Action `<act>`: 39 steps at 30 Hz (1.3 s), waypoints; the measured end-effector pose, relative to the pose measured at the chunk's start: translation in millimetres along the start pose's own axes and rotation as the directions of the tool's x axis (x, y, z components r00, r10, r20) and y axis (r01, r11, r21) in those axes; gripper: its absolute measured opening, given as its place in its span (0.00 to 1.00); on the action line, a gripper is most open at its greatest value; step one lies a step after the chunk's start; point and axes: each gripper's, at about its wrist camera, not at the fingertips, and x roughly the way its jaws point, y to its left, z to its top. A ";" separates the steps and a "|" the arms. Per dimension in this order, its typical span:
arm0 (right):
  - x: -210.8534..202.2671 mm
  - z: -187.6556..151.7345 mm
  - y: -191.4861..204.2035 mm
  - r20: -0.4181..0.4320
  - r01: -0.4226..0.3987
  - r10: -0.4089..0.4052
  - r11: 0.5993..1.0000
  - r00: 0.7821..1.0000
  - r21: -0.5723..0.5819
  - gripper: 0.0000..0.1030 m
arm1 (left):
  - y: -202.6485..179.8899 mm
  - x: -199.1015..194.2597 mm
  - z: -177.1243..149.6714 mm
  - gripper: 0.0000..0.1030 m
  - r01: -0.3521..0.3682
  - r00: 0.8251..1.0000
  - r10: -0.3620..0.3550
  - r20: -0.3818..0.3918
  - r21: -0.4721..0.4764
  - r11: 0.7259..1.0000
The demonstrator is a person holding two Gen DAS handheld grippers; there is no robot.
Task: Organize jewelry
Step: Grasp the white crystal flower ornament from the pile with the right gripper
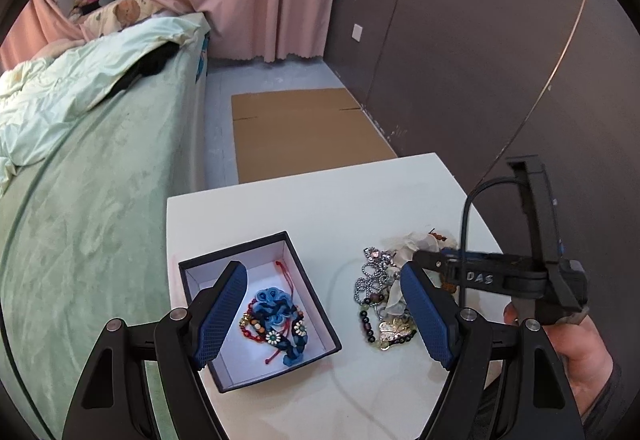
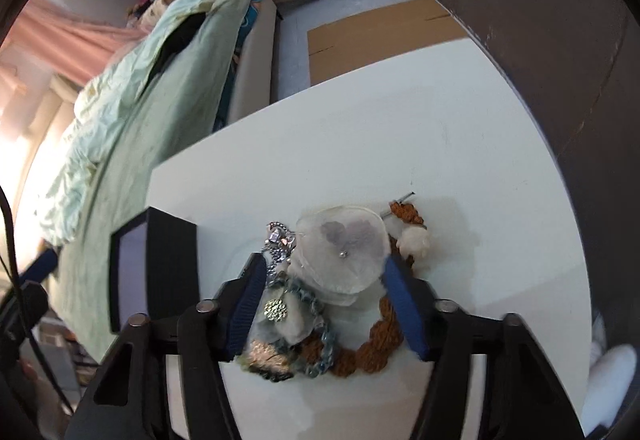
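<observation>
My left gripper (image 1: 324, 314) hangs above the white table (image 1: 320, 196), jaws wide — nothing between them. Below: an open dark box (image 1: 316, 304) holding blue and red bracelets (image 1: 276, 320). Right of it, the jewelry pile (image 1: 386, 298) — my right gripper (image 1: 420, 258) reaches into it.

Left gripper (image 1: 322, 271) and right gripper (image 2: 326, 262) gape, angled downward.
</observation>
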 end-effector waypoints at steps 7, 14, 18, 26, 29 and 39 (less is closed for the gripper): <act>-23.1 -6.6 -12.2 0.053 -0.052 0.050 0.998 0.997 0.032 0.03 | -12.4 10.8 3.1 0.77 0.009 1.000 -0.009 -0.014 0.017 1.000; -34.2 -12.2 -33.1 0.067 -0.117 0.111 0.989 0.992 0.092 0.03 | -26.1 23.3 4.1 0.77 0.034 0.999 -0.033 -0.029 0.033 0.999; -31.7 -11.0 -31.2 0.071 -0.127 0.121 0.988 0.990 0.085 0.03 | -26.5 25.5 4.4 0.77 0.030 0.999 -0.029 -0.030 0.026 0.999; -34.8 -7.9 -22.5 0.082 -0.130 0.125 0.990 0.989 0.062 0.04 | -18.3 26.4 6.1 0.77 0.031 0.999 -0.031 -0.028 0.009 0.999; -29.0 -6.8 -18.9 0.058 -0.108 0.105 0.993 0.993 0.046 0.52 | -16.4 26.3 5.5 0.77 0.038 0.999 -0.037 -0.028 0.008 0.999; -17.3 0.5 -11.3 0.075 -0.028 0.028 1.000 0.997 0.006 0.57 | -3.8 24.9 5.8 0.77 0.042 0.999 -0.043 -0.023 -0.016 0.999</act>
